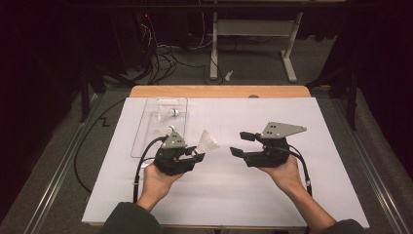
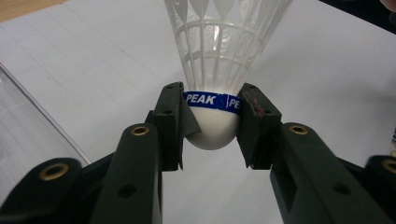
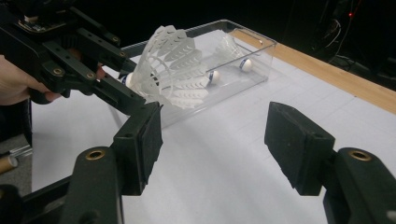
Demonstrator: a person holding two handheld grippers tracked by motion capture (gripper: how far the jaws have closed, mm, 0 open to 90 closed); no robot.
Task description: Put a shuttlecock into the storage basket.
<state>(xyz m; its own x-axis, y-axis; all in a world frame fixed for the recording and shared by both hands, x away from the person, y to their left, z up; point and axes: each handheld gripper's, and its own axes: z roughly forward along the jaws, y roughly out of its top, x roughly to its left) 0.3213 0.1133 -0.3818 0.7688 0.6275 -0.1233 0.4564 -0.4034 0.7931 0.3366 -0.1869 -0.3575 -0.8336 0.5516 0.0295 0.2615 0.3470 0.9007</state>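
My left gripper [image 1: 197, 152] [image 2: 212, 122] is shut on a white shuttlecock [image 1: 208, 142] [image 2: 219, 56] [image 3: 170, 67], clamping its rounded cork just below the blue band marked PEAK. The feathered skirt points away from the jaws, up and toward the right gripper. My right gripper [image 1: 241, 144] [image 3: 215, 140] is open, nothing between its jaws, a short way right of the shuttlecock and facing it. A clear plastic box [image 1: 146, 127] [image 3: 259, 56] lies behind the left hand with two more shuttlecocks [image 1: 168, 113] [image 3: 233, 56] inside.
White paper [image 1: 292, 195] covers the wooden table [image 1: 219, 91]. Beyond the far edge the floor holds cables [image 1: 160, 61] and a white desk frame [image 1: 253, 36]. Metal rails [image 1: 58, 170] run along both sides.
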